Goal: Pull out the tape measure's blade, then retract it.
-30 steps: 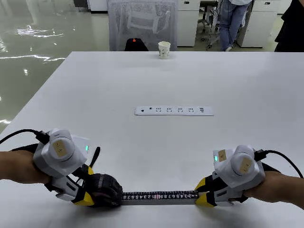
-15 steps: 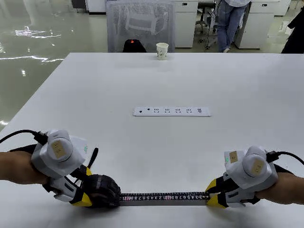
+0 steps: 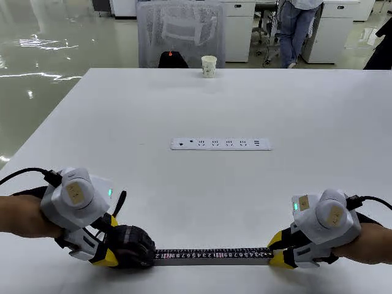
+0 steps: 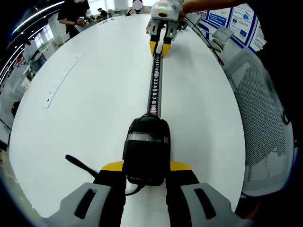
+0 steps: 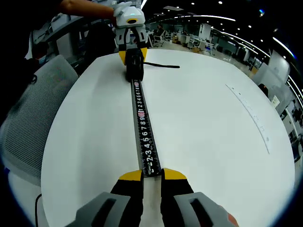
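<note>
Tension first, then a slow return

Head view: the tape measure case [image 3: 130, 245] sits on the near edge of the white table [image 3: 214, 98], and my left gripper [image 3: 107, 254] is clamped around it. The blade [image 3: 211, 253] runs flat along the tabletop to my right gripper [image 3: 277, 250], which pinches its far end. A power strip [image 3: 220, 144] lies well apart toward the middle, and a paper cup [image 3: 209, 65] stands at the far edge, so neither is in my way.

Left gripper view: both yellow tips press the sides of the case [image 4: 146, 149]. The blade [image 4: 155, 80] leaves its mouth in a straight line toward the other gripper [image 4: 161, 47]. A black strap [image 4: 80, 163] lies loose on the table just beside the case.

Right gripper view: my jaws are closed on the blade's tip, numbers facing up, with the blade [image 5: 142, 123] leading straight back to the case [image 5: 132, 64].

I judge the pull-out nearly done. To do it well, I'd keep the case pinned flat and the pull in line with its mouth, without twisting. For the return I'd walk the right gripper back slowly and not let go, so the blade cannot whip or kink, and I'd keep the strap clear of the mouth.
</note>
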A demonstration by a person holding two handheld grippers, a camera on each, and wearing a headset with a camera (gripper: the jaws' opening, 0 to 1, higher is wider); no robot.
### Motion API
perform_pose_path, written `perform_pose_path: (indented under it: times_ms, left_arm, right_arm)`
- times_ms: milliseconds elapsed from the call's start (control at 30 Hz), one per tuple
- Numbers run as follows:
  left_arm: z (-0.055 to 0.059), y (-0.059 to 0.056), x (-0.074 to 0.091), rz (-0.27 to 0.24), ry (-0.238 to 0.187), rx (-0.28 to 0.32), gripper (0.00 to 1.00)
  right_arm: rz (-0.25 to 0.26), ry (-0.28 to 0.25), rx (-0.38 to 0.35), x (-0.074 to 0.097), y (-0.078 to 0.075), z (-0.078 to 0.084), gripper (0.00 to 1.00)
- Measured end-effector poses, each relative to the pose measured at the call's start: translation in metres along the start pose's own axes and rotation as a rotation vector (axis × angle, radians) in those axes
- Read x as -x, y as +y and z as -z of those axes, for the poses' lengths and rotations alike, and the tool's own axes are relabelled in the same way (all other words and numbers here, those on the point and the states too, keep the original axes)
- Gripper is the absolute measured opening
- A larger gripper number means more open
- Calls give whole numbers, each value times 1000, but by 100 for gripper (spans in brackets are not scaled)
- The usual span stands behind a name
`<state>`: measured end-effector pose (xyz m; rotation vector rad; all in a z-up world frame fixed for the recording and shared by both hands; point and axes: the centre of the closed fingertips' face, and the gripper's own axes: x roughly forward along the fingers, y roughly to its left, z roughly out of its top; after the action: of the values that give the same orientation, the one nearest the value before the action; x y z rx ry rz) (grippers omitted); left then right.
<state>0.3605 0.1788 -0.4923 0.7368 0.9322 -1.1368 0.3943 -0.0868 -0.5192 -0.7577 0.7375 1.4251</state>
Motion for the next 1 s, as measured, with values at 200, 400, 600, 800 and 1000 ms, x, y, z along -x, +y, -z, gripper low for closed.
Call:
perform_pose_path:
  times_ms: [200, 400, 600, 800, 1000]
  left_arm:
    - [-1, 0, 0, -4, 2, -7, 27]
    - [-2, -2, 0, -6, 4, -10, 27]
    - [-5, -5, 1, -11, 6, -14, 27]
    - [-6, -6, 2, -15, 8, -16, 27]
    - [-4, -4, 0, -20, 15, -18, 27]
  right_arm:
    - [-3, 3, -2, -1, 0, 1, 10]
    - [-8, 8, 0, -1, 0, 1, 10]
    - [-17, 18, 2, -1, 1, 1, 10]
    - [-30, 43, 24, -2, 1, 1, 11]
    - [-34, 57, 21, -2, 1, 2, 12]
